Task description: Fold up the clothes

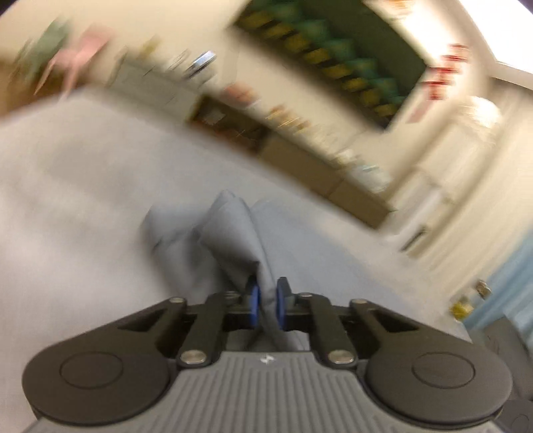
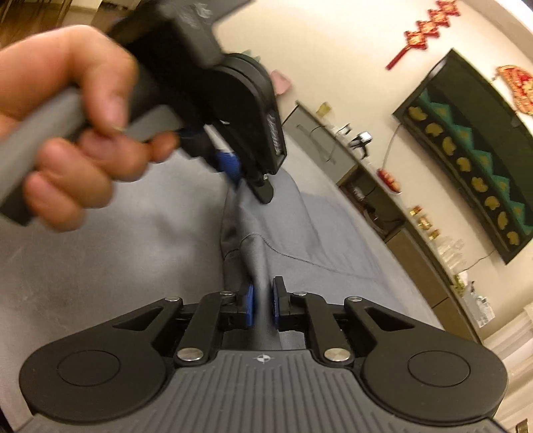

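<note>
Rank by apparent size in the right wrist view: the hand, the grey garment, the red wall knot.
1. Grey garment: takes up the most of the frame.
2. Hand: nearly as large, but it is very close to the camera, so this order is unsure.
3. Red wall knot: clearly smallest, and farthest away.

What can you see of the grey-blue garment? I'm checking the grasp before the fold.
The grey-blue garment looks like thin woven cloth with a stitched seam across it. It lies bunched on a pale grey surface, pulled up into ridges. The right tool pinches one fold between its blue pads, and the left tool grips another ridge, seen from the right wrist near. What kind of garment it is cannot be told.
</note>
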Demonstrator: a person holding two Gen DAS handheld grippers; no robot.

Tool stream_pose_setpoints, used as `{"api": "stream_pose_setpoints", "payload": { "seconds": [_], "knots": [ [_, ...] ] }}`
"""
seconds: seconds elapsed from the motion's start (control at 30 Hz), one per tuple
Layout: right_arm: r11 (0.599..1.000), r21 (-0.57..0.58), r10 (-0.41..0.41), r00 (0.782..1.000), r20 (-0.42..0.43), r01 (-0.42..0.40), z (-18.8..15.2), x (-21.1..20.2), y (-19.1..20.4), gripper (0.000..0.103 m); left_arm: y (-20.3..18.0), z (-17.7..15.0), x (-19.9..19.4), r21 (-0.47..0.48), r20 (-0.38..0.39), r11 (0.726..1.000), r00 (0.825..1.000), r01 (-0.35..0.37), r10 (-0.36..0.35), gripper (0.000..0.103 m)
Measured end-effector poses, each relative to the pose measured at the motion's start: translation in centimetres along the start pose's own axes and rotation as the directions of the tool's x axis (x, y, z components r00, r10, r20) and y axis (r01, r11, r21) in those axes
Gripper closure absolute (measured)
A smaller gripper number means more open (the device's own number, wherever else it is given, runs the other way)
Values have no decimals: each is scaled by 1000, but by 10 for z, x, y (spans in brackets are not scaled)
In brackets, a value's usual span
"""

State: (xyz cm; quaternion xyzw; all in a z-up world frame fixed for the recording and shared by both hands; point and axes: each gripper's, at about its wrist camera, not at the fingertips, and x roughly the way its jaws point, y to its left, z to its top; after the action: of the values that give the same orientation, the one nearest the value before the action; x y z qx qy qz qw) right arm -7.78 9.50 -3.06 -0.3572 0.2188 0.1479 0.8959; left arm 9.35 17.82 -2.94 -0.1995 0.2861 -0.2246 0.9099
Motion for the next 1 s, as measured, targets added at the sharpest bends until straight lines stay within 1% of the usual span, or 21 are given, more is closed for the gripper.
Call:
{"api": "stream_pose_setpoints", "payload": {
  "seconds": [0.03, 0.07, 0.13, 0.2, 0.27, 0.3, 0.33, 0.37, 0.43, 0.47, 0.5, 0.57, 0.63, 0.67, 0.7, 0.77, 0.8, 0.87, 0.9, 0.97, 1.0],
  "knots": [
    [1000, -3, -16, 1000, 6, 16, -1, -2, -2, 95, -5, 5, 1, 24, 11, 999, 1000, 23, -23, 96],
    [999, -8, -32, 999, 11, 32, -2, -3, -3, 95, -3, 7, 8, 19, -7, 1000, 1000, 19, -18, 96],
    [999, -34, -39, 999, -1, 39, -7, -1, 4, 95, 12, 6, 28, -31, -75, 999, 997, -21, 19, 96],
    [998, -54, -15, 999, -35, 13, -13, 11, 11, 94, 31, 0, 46, -93, -141, 994, 989, -60, 47, 92],
    [997, -69, 11, 999, -50, -15, -19, 16, 17, 86, 46, -4, 50, -158, -170, 984, 984, -78, 51, 82],
    [997, -68, 31, 998, -50, -35, -20, 16, 17, 78, 50, -3, 46, -180, -165, 980, 985, -84, 54, 78],
    [996, -41, 73, 996, -59, -76, -20, 13, 11, 69, 53, -1, 41, -189, -153, 977, 986, -98, 69, 72],
    [993, -8, 120, 990, -68, -121, -20, 10, 4, 64, 54, 1, 34, -185, -137, 976, 986, -118, 93, 71],
    [964, 115, 250, 966, -65, -241, -18, -4, -23, 62, 51, 5, 22, -155, -107, 978, 987, -139, 123, 73],
    [933, 211, 303, 953, -25, -291, -17, -14, -47, 62, 44, 5, 25, -128, -112, 981, 985, -143, 129, 73],
    [903, 295, 319, 947, 24, -312, -16, -21, -72, 62, 36, 4, 29, -100, -116, 984, 984, -146, 134, 73],
    [870, 417, 255, 964, 76, -263, -19, -22, -121, 62, 20, 3, 36, -45, -124, 987, 982, -152, 145, 75],
    [863, 480, 157, 986, 46, -160, -29, 1, -156, 62, 4, 1, 43, 10, -132, 988, 979, -157, 157, 76],
    [851, 515, 120, 993, -1, -103, -40, 22, -171, 62, -3, 1, 46, 38, -136, 987, 977, -159, 163, 75],
    [831, 553, 106, 993, -54, -59, -54, 45, -183, 62, -11, 0, 49, 65, -139, 985, 976, -161, 169, 75],
    [797, 605, 119, 981, -154, -2, -90, 81, -196, 62, -27, -1, 56, 120, -145, 979, 973, -165, 181, 76],
    [795, 607, 127, 971, -202, 22, -108, 95, -198, 63, -35, -2, 60, 148, -148, 975, 971, -166, 188, 79],
    [776, 630, 123, 974, -192, 26, -136, 100, -208, 54, -43, -4, 71, 160, -167, 970, 964, -180, 207, 79],
    [776, 629, 100, 973, -210, 56, -138, 99, -215, 52, -49, -5, 75, 165, -176, 970, 962, -179, 207, 79],
    [776, 617, 47, 965, -259, 128, -139, 96, -231, 59, -64, -8, 80, 202, -187, 965, 961, -166, 204, 79],
    [796, 578, -14, 959, -282, 182, -134, 85, -226, 67, -71, -9, 83, 221, -193, 962, 960, -159, 203, 79]
  ]
}}
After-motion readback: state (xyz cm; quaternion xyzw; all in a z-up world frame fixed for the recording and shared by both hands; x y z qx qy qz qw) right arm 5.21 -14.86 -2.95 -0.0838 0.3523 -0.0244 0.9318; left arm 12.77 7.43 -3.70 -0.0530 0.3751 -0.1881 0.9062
